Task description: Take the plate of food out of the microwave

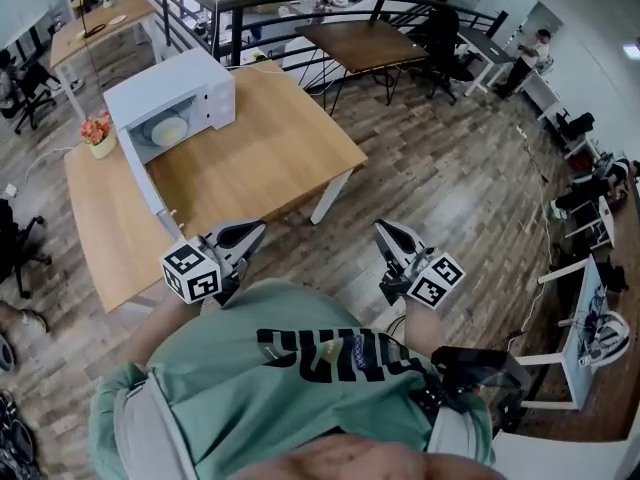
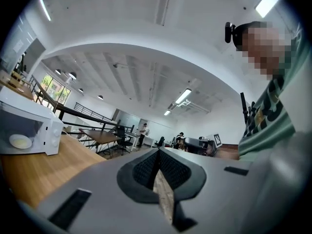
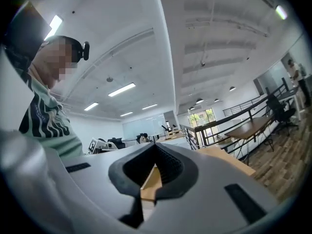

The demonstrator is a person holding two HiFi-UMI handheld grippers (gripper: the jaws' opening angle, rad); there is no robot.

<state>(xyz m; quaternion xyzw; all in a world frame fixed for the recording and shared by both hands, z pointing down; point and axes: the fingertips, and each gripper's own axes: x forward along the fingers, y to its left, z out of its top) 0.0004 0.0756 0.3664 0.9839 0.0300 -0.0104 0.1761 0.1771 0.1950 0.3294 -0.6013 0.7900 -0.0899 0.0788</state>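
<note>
Microwave (image 1: pixel 170 93): white, on the far left part of the wooden table (image 1: pixel 270 158), door (image 1: pixel 152 188) swung wide open toward the near edge. Plate of food (image 1: pixel 168 130): inside the microwave cavity, lying flat on its floor, pale and round, contents too small to identify, not touched by either gripper. Flower pot (image 1: pixel 98 133): on the table just left of the microwave, beside its open front. Left gripper (image 1: pixel 250 233): held low in front of the person's green shirt (image 1: pixel 300 368), tips at the near table edge, pointed toward the microwave yet well apart from it. Pads (image 2: pixel 146 167) of the left gripper: pressed together at the tips, fully closed, nothing held between them; only table wood visible through the narrow slot behind the tips. Right gripper (image 1: pixel 385 228): at the same height on the person's right, over the wood floor (image 1: pixel 450 168), off the table's right corner, well apart from microwave and plate. Pads (image 3: pixel 168 165) of the right gripper: closed tip to tip, empty, no object clamped.
</note>
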